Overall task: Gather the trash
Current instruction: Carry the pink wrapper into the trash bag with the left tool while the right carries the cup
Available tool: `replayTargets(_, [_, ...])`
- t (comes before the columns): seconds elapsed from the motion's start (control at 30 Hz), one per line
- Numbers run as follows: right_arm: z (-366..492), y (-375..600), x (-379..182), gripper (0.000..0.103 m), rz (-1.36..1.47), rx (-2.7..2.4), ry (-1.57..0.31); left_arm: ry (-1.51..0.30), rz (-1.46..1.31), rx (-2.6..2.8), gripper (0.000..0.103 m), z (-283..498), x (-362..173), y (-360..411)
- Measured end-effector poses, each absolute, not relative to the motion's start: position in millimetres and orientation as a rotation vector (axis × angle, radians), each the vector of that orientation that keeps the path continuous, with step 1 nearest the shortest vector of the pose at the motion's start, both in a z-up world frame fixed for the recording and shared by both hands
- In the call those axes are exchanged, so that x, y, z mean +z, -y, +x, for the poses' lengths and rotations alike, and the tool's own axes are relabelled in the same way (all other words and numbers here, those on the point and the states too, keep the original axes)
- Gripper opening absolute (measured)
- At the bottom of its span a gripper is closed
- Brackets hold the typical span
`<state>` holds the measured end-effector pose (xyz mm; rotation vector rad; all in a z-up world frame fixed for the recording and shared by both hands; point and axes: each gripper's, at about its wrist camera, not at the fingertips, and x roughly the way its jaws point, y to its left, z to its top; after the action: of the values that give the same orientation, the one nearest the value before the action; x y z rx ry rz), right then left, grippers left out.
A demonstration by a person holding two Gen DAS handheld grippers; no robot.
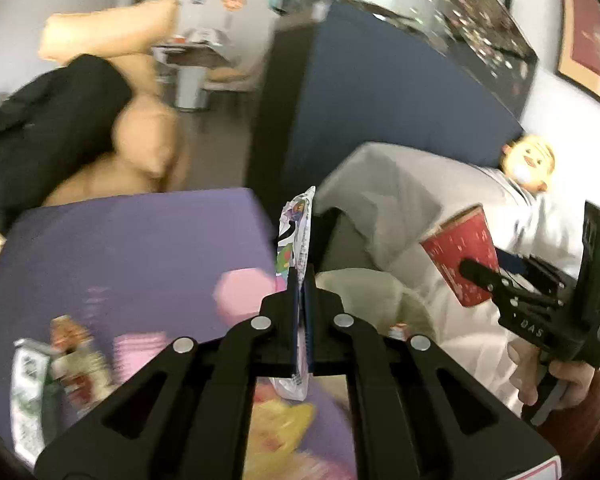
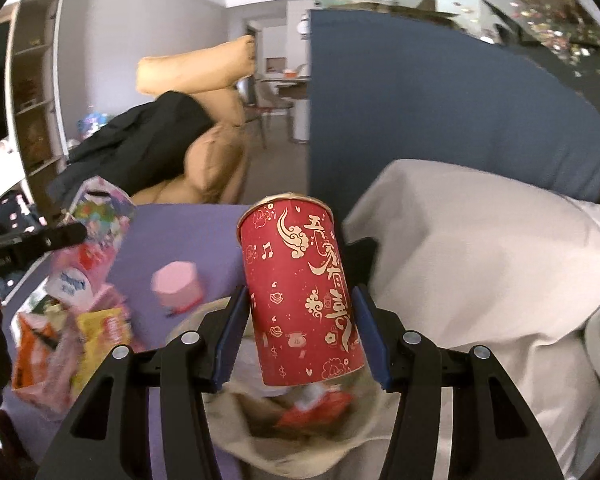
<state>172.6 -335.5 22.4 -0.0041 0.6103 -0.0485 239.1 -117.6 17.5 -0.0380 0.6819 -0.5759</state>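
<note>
My left gripper (image 1: 300,280) is shut on a colourful snack wrapper (image 1: 296,240), held upright above the purple table (image 1: 120,248). My right gripper (image 2: 300,304) is shut on a red paper cup with gold print (image 2: 300,292); the cup (image 1: 462,252) also shows in the left wrist view. The cup hangs over a beige bag (image 2: 300,432) whose open mouth holds red scraps. The bag also shows in the left wrist view (image 1: 376,300). More wrappers lie on the table, at left in the right wrist view (image 2: 68,328) and at lower left in the left wrist view (image 1: 60,360).
A pink box (image 2: 176,284) stands on the purple table. A grey-white cloth-covered seat (image 2: 480,272) is at right. A blue partition (image 2: 420,112) stands behind. A tan sofa with a black garment (image 2: 160,148) is at back left.
</note>
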Motion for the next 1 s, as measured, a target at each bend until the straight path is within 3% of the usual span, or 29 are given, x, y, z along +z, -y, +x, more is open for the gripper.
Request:
replayTargets(0.27, [186.4,384.4,9.5,0.050,0.059,-0.132,-0.649,-0.796,0.009,-0.703,0.002,271.1,-20.5,195.6])
replayTargets(0.7, [192.1,390.0,-14.3,0.050,0.090,-0.124,-0.676,-0.974,-0.027,-0.767,0.003,278.4,-70.2,217.2])
replayTargets(0.77, [193.4,389.9,-15.2,0.050,0.085,-0.122,-0.681,-0.983,-0.036,-0.772,0.006,280.5,-72.2,219.0])
replayTargets(0.83, [192.9,387.6,-15.0,0.050,0.083,-0.124,-0.685,-0.993,-0.063,-0.774,0.020,282.4,-70.2,217.0])
replayTargets(1.0, [193.1,376.7,-14.8,0.050,0.086,-0.098,-0.690,-0.933,-0.090,-0.757,0.029,277.9,-48.8,200.4])
